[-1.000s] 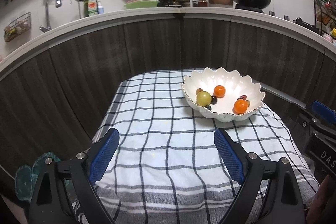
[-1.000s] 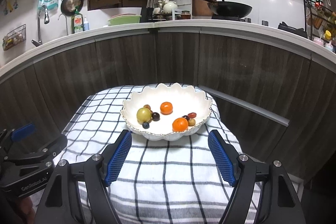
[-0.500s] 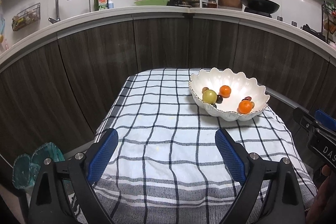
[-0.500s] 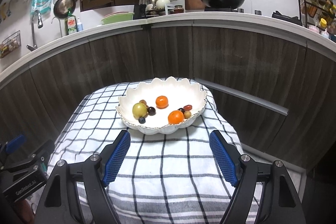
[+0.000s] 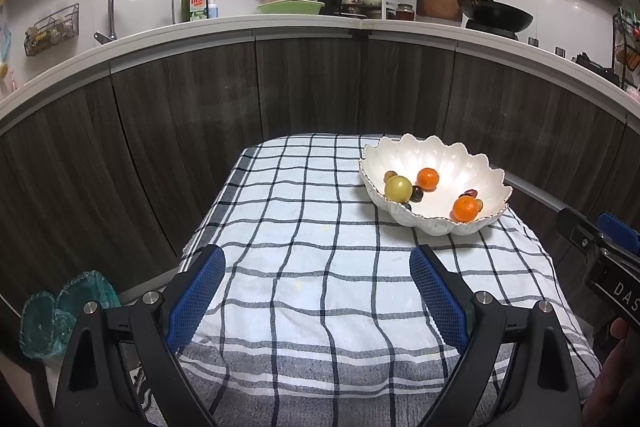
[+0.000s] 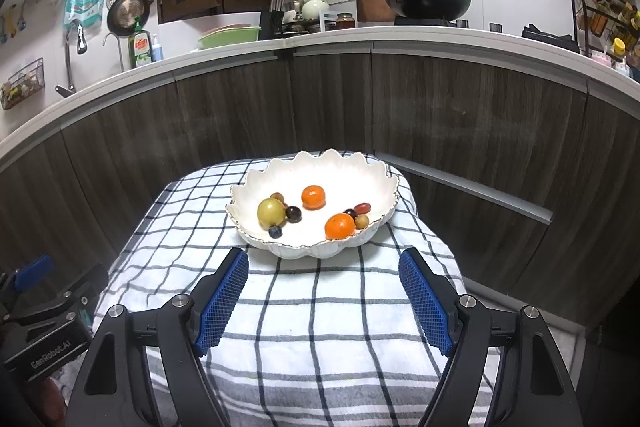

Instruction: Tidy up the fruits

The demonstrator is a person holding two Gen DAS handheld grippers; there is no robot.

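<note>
The fruit all lies in a white scalloped bowl [image 6: 376, 179] that stands on my checked cloth [image 6: 312, 307], toward its far end and, seen from my left hand, toward the right side. Inside the bowl there is a yellow-green apple [image 6: 271, 213] on the left with a brown grape [image 6: 277, 197] behind it, a dark grape [image 6: 293, 213] touching its right side and a blue berry [image 6: 275, 231] just in front. One orange [image 6: 313, 197] sits near the middle, well apart from the second orange [image 6: 339, 225] near the front rim. Beside that second orange lie three small fruits close together: a dark one [image 6: 350, 213], a red one [image 6: 362, 207] and a tan one [image 6: 361, 221].

My right tongs [image 6: 323, 301] hang over the cloth just short of the bowl, jaws wide apart with nothing between them. My left tongs [image 5: 316, 301] hover over the bare middle of the cloth, also spread wide and empty, with the bowl ahead and to their right. Each tool shows at the edge of the other's view.

Dark wooden cabinet fronts [image 6: 460, 131] curve behind the cloth under a white counter [image 6: 400, 35], where a black wok [image 6: 430, 5] sits.
</note>
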